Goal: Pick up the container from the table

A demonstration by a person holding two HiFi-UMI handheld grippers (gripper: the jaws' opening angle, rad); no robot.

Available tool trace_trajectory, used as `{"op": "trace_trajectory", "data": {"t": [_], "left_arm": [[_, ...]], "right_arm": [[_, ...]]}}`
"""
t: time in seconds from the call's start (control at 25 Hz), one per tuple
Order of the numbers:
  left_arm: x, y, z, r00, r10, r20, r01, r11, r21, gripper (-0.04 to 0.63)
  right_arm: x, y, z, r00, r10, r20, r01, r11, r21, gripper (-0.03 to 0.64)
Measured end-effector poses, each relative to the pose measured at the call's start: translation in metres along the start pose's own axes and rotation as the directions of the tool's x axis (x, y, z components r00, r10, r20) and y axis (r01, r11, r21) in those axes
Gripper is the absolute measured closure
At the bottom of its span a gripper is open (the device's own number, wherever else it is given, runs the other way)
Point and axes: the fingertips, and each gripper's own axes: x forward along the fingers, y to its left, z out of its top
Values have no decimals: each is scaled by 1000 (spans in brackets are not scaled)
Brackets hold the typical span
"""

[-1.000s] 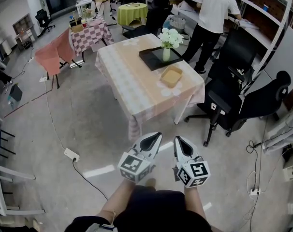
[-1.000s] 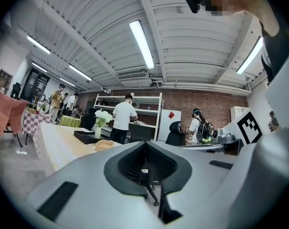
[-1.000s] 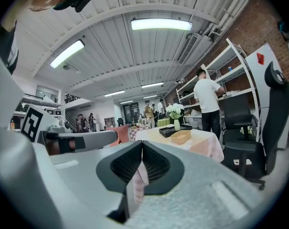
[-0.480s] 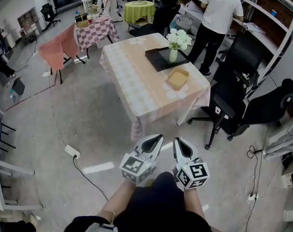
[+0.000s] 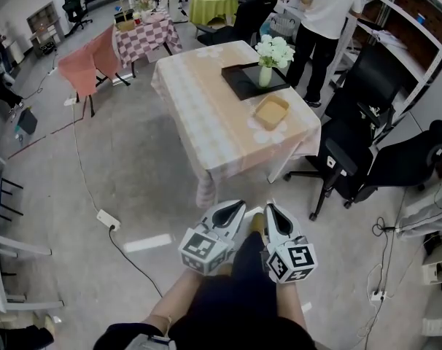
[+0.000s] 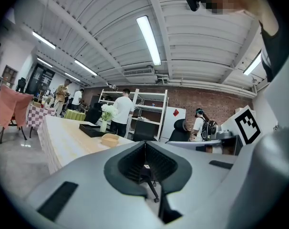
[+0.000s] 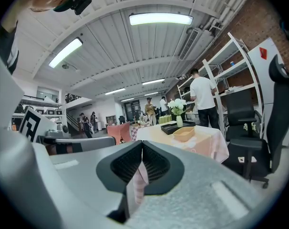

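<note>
Left fingers (image 6: 128, 165): clenched tip to tip with nothing between them; the left gripper (image 5: 235, 208) hangs low in the head view, well short of the worktop.
Right fingers (image 7: 156, 163): pressed shut and empty; the right gripper (image 5: 270, 211) sits just beside the left one, both pointing toward the worktop.
Container (image 5: 271, 111): shallow tan dish lying on the worktop near its right edge, just on the near side of the black tray, well apart from both grippers.
Worktop (image 5: 206, 119): square, draped in a pale checked cloth that hangs down on the near side.
Black tray (image 5: 244, 86): lies on the far part of the worktop; a vase of white flowers (image 5: 266, 71) stands upright on it.
Between grippers and container: a stretch of grey floor (image 5: 133, 173), then the near half of the worktop.
Office chairs (image 5: 352, 159): black, crowded against the worktop's right side and near-right corner, close to the container's edge.
Person in a white shirt (image 5: 324, 6): stands beyond the worktop, at the metal shelving (image 5: 411, 28).
Power strip (image 5: 106, 219): lies on the floor to the left, with its cable trailing away.
Other tables (image 5: 144, 33): cloth-covered, set farther back in the room.
</note>
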Motion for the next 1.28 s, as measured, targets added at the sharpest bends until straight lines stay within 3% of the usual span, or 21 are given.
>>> {"op": "trace_trajectory", "data": {"t": [0.44,0.92,1.28], "left_arm": [[45,18,6,1000,7,15,-7,1000,29,583],[113,52,25,998,50,35,-50,999,6,583],[165,70,32,997,74,-4,-74,997,-4,583]], "right_arm": [[37,-33,15,999,31,11,-31,1000,1,612],[101,-79,41,996,90,0,-90,996,-15,612],[136,-121,53,995,103,-9,-103,995,-10,612]]}}
